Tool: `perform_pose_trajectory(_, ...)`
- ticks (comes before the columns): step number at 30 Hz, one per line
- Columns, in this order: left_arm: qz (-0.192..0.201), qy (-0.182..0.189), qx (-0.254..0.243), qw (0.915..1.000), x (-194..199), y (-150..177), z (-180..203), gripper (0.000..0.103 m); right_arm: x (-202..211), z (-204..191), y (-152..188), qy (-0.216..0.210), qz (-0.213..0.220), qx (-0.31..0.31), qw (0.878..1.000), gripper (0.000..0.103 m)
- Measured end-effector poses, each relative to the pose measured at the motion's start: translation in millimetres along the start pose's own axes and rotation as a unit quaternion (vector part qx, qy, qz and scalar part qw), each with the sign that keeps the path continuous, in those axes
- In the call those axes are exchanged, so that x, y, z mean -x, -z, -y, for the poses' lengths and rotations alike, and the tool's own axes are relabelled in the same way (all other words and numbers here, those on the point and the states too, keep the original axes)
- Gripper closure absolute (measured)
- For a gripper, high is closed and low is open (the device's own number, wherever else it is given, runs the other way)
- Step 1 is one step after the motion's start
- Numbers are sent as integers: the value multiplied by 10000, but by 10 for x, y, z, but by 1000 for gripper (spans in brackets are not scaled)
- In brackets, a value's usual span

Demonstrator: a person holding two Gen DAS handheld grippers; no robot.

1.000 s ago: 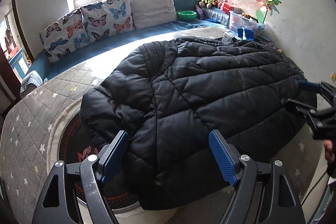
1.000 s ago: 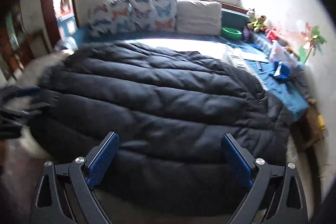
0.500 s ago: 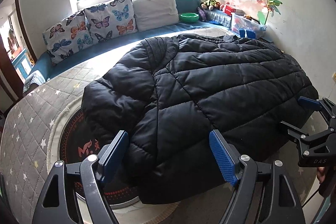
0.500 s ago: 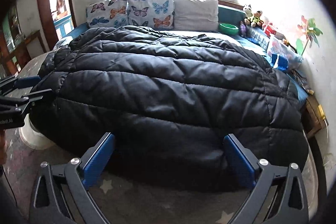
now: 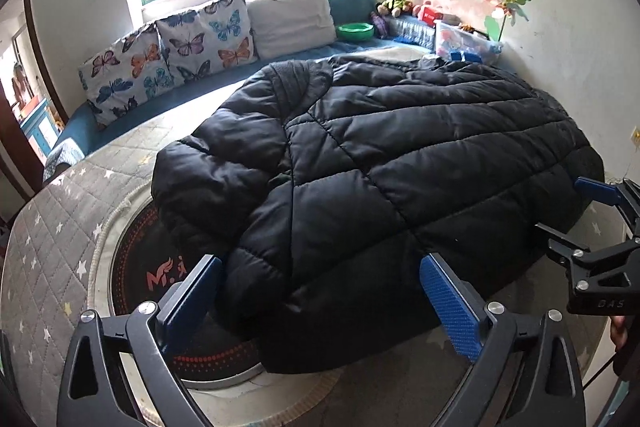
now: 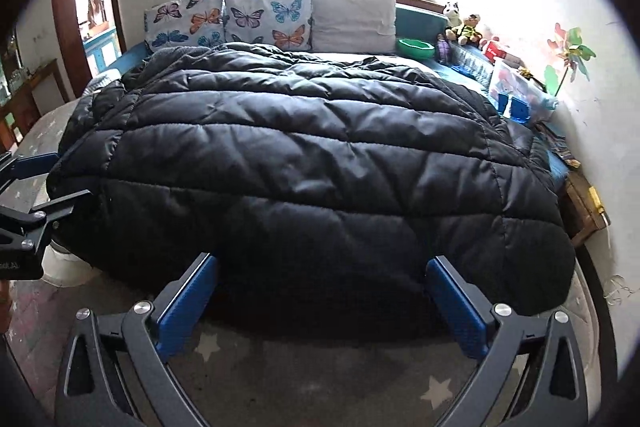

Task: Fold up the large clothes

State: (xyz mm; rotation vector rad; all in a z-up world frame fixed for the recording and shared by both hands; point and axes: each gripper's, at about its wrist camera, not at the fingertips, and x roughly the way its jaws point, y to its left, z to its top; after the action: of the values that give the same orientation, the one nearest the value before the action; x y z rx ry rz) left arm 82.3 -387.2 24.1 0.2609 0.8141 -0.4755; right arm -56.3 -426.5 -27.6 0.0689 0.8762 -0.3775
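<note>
A black puffer jacket [image 5: 384, 183] lies spread flat over a grey star-patterned quilted mat [image 5: 44, 267], its hem near the mat's front edge. The left gripper [image 5: 320, 303] and right gripper [image 6: 322, 301] hover just short of the hem — both with fingers wide apart, holding nothing.

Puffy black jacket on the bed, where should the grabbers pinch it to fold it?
Probably the near hem of the jacket, each gripper coming in low from the front. That edge lies flat and free, facing the open left gripper and right gripper; the middle is too puffy to pinch.
</note>
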Motion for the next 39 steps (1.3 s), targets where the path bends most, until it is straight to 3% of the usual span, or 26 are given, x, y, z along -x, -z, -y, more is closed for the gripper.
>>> perform_pose_trajectory(6,114,109,57,9999,187,93,-22,0,19,-67,88,197,-128,-110,9997,0)
perform_pose_trajectory(14,321,31,223,9992,562,235,-57,0,76,-46,176,-11,-293,-518,9982,0)
perform_pose_trajectory(27,459,-347,452,9973,1020,528,-175,0,427,-194,256,304,22,-433,9986,0)
perform_pose_trajectory(39,437,-439,542,9966,1232,764,-215,0,656,-293,288,247,247,-371,9987,0)
